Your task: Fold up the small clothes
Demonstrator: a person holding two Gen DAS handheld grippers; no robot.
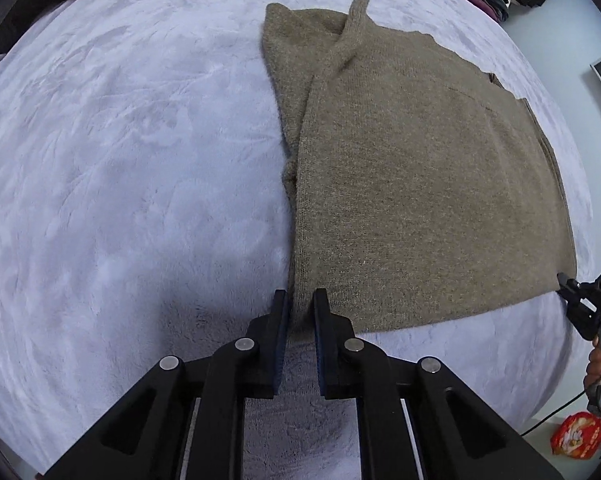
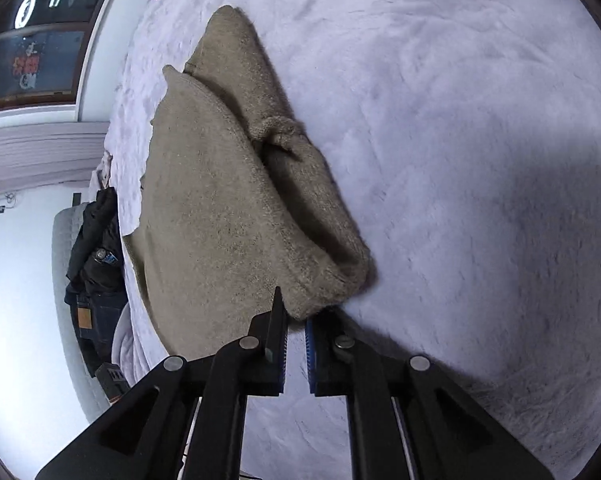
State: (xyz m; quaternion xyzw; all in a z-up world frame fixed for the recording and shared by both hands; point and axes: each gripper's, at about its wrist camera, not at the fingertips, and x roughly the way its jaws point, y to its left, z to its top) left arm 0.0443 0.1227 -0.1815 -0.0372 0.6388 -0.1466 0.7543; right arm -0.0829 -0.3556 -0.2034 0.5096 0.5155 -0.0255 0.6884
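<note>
On a pale fleece blanket (image 1: 120, 160) the brown knit sweater (image 1: 420, 184) lies flat, sleeves already folded in. Left gripper (image 1: 300, 308) fingers closed on its near left corner; right gripper (image 2: 294, 320) fingers pinched on the near right corner. Judged partway: side folds done, the lengthwise fold from hem toward collar not yet made.
</note>
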